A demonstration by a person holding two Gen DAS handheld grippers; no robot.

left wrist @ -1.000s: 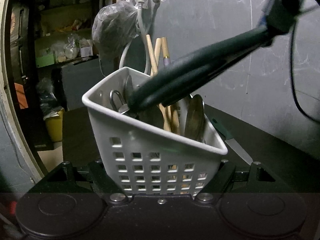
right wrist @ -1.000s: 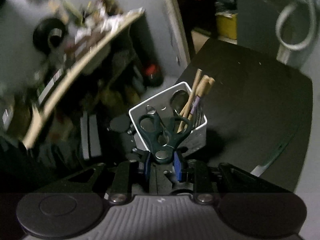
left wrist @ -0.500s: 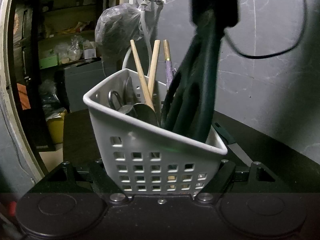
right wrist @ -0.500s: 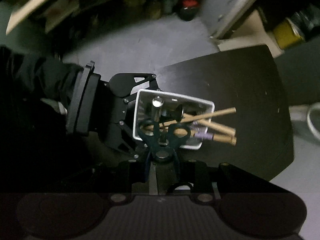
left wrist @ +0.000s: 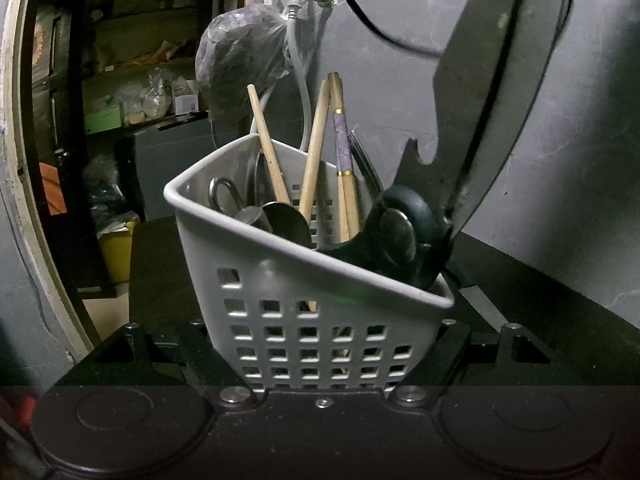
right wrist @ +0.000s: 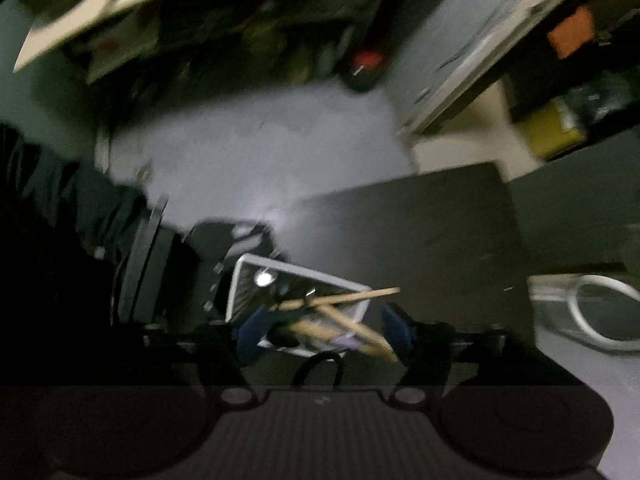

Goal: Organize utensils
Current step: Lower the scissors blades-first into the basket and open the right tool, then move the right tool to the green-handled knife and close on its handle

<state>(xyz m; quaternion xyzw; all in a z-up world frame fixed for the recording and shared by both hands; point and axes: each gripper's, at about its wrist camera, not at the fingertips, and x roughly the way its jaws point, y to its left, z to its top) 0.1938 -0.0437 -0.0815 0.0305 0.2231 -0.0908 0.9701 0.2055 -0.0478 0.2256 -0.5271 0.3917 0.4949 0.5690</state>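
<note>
The white basket (left wrist: 320,320) sits clamped between the left gripper's (left wrist: 320,364) fingers, on the dark counter (left wrist: 560,300). The scissors (left wrist: 404,236) stand inside it — below the right gripper (right wrist: 320,332), whose fingers are opening, empty. One basket, one pair of scissors, four wooden sticks (left wrist: 316,152).

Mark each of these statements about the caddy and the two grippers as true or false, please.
1. The left gripper clamps the white caddy. True.
2. The scissors stand in the caddy with their handles up. True.
3. The right gripper is shut on the scissors. False: its fingers are opening and nothing is between them.
4. The caddy lies flat on its side. False: it is tilted, open end up.
5. Wooden sticks poke out above the caddy's rim. True.
6. A knife is inside the caddy. False: it lies on the black table behind.
</note>
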